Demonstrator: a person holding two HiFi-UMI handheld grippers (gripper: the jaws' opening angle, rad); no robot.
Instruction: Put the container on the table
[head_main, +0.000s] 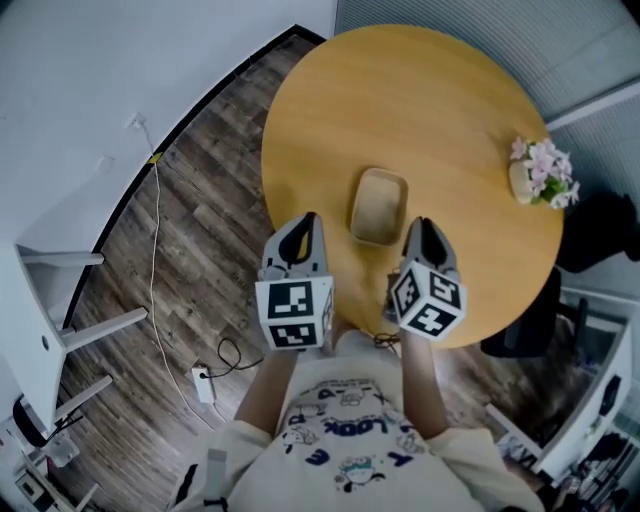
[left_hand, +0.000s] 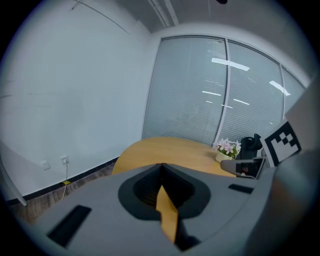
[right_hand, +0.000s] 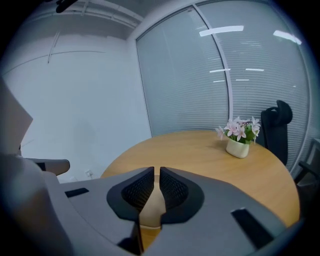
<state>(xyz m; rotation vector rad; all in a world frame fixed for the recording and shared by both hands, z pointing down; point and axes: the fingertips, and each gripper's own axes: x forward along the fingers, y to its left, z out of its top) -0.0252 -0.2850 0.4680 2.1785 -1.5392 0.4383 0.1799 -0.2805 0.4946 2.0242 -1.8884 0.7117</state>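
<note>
Container sits flat on the round table close to its near edge, between your two grippers and touching neither. Left gripper jaws are pressed together on nothing, and right gripper jaws are closed and empty too. Placement looks done, so your next move is probably just to pull clear without nudging it. Flower pot stands at the table's right edge, over a wood floor, with a white wall and blinds beyond.

The tabletop is pale wood, smooth with a faint satin sheen. The container looks matt beige, possibly moulded fibre. The floor is dark, grainy wood planking. The left gripper and right gripper have matt grey plastic shells, and the right one's jaws carry black ribbed pads.
</note>
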